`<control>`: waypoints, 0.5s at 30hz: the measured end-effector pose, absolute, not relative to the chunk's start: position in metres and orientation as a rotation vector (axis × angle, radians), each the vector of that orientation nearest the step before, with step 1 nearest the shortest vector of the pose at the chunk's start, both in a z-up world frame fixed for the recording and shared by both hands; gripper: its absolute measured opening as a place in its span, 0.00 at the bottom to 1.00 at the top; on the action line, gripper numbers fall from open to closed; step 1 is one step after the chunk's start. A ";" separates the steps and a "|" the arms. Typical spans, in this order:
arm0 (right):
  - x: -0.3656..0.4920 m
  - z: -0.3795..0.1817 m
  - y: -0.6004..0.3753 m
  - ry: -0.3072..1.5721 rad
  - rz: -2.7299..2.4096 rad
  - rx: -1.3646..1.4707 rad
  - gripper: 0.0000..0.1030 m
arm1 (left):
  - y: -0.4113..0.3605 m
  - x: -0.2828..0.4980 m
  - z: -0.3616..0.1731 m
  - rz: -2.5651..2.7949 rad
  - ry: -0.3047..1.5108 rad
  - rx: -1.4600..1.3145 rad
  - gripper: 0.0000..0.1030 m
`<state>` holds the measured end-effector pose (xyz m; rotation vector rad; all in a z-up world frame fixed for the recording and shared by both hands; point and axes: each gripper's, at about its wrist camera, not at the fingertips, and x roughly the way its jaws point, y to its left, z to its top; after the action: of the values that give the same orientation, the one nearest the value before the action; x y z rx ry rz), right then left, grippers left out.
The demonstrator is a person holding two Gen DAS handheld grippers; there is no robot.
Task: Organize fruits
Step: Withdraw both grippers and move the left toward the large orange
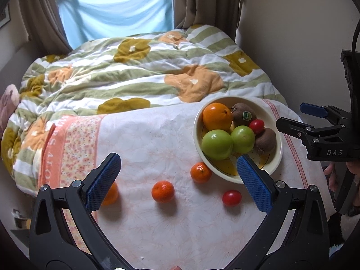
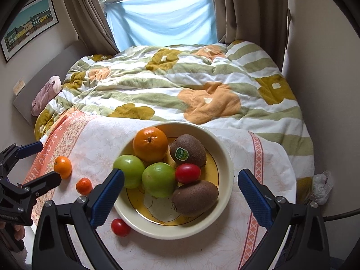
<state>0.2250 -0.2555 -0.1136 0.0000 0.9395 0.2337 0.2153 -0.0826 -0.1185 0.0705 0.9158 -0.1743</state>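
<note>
Blue-padded and spread wide, your left gripper [image 1: 178, 180] held nothing, and a small mandarin [image 1: 163, 191] lay on the cloth between its jaws. Your right gripper [image 2: 181, 196] was just as wide apart and empty, poised over the cream bowl [image 2: 227, 157].

Three mandarins and one loose cherry tomato [image 1: 232, 198] sat on the cloth [image 1: 146, 139] near the bowl, which already held an orange [image 2: 150, 144], two green apples, two kiwis and a tomato. To do the pick well, you should have centred the middle mandarin between the pads, closed gently so it could not roll, and set it down in the bowl's bare front.

Readable writing: "DAS" on the right gripper's body, partial letters "ALONG TH" on the cloth's orange border, and a green kiwi sticker [image 2: 181, 153] too small to read.
</note>
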 end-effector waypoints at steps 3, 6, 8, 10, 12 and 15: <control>0.212 -0.099 -0.250 0.925 0.207 -0.010 0.98 | -0.074 0.206 -0.105 -0.181 0.891 0.076 1.00; 0.198 -0.084 -0.241 0.909 0.182 -0.007 0.98 | -0.064 0.196 -0.094 -0.187 0.868 0.082 1.00; 0.191 -0.077 -0.236 0.900 0.165 -0.008 0.98 | -0.057 0.189 -0.088 -0.191 0.857 0.083 1.00; 0.181 -0.068 -0.229 0.886 0.150 -0.008 0.98 | -0.048 0.182 -0.082 -0.195 0.846 0.084 1.00; 0.169 -0.060 -0.221 0.869 0.140 -0.002 0.98 | -0.040 0.175 -0.076 -0.195 0.833 0.089 1.00; 0.155 -0.052 -0.209 0.857 0.121 0.005 0.98 | -0.027 0.164 -0.069 -0.197 0.814 0.095 1.00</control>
<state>0.1551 -0.2089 -0.0519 0.0048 0.8566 0.1206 0.1637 -0.0266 -0.0686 0.0951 0.8143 -0.1974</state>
